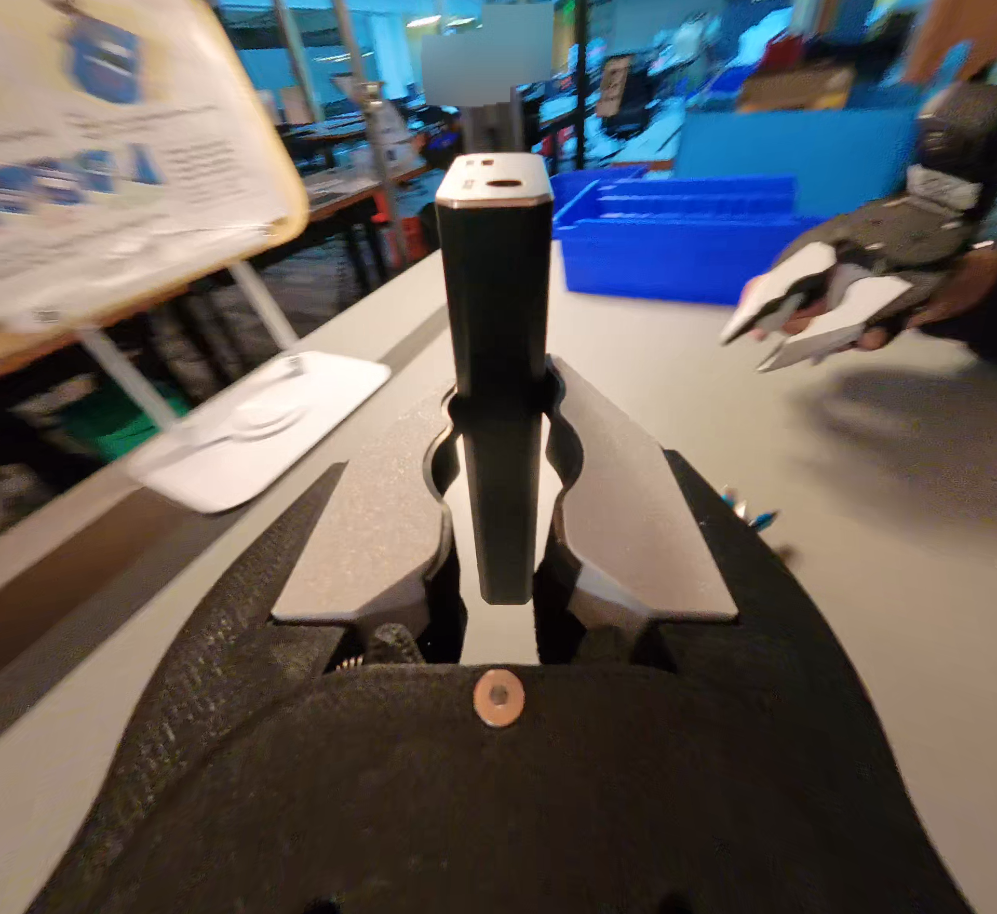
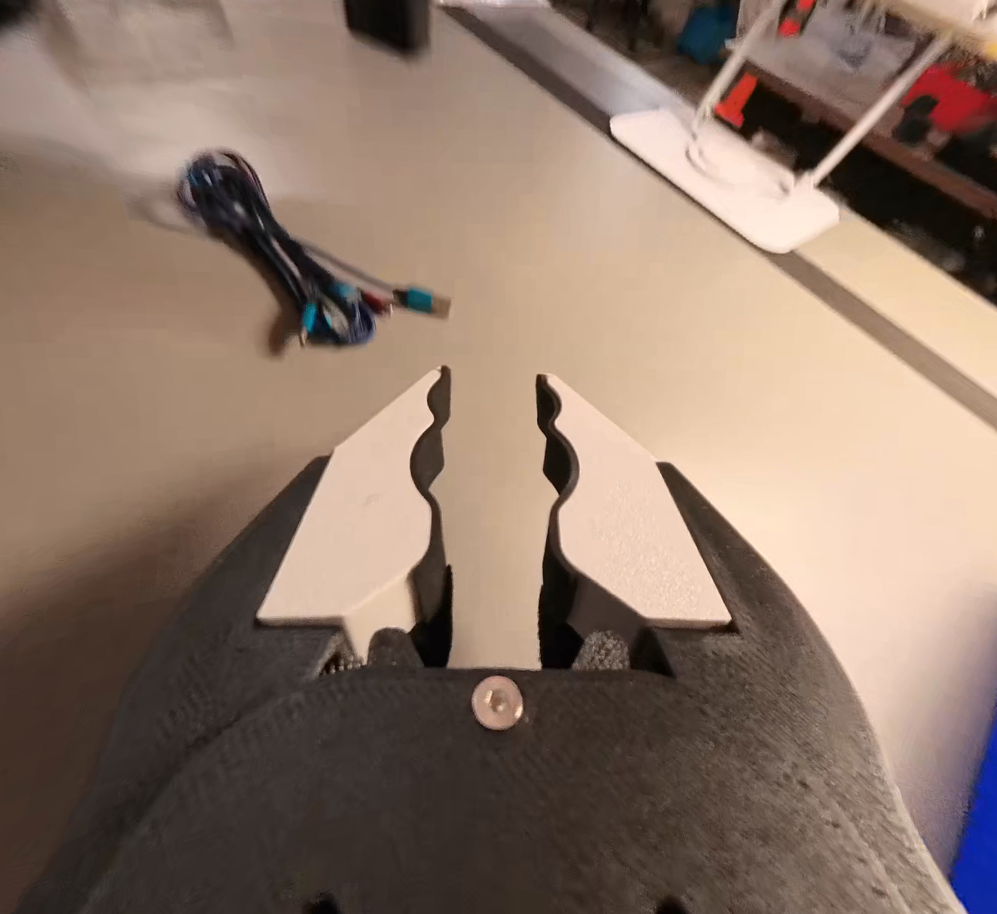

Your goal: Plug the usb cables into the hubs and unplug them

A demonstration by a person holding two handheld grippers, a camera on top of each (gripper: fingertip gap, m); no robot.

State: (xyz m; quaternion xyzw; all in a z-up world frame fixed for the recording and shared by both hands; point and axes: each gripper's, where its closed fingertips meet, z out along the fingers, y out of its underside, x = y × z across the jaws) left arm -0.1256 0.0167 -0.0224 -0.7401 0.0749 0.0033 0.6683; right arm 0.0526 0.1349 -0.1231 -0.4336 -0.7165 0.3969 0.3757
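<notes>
Left wrist view shows the left gripper [image 1: 499,391] clamped on a long black hub [image 1: 495,348], which runs straight out along the fingers so that its silver port end [image 1: 495,182] faces forward and slightly up, clear of the table [image 1: 701,445]. Off to the right and ahead in that same view hangs the right gripper [image 1: 777,343], held in a hand [image 1: 917,294], its fingers parted with nothing between them.

Right wrist view confirms it: the white fingers stand apart over bare tabletop. The bundle of usb cables [image 2: 280,262] lies on the table ahead and to the left of those fingertips, near but not touching them. Its long axis runs from far-left to near-right, and one teal plug [image 2: 423,301] with a metal tip pokes out of the near end, pointing right (roughly across the gripper's line of approach, not along it). The black hub appears again far ahead at the top of this view, blurred.

So the free right gripper is the nearer one to the cables, and the next move probably calls for swinging left and forward to pinch that teal plug. Nothing is plugged in yet.

A white lamp base [image 2: 723,170] sits well off to the front right.
</notes>
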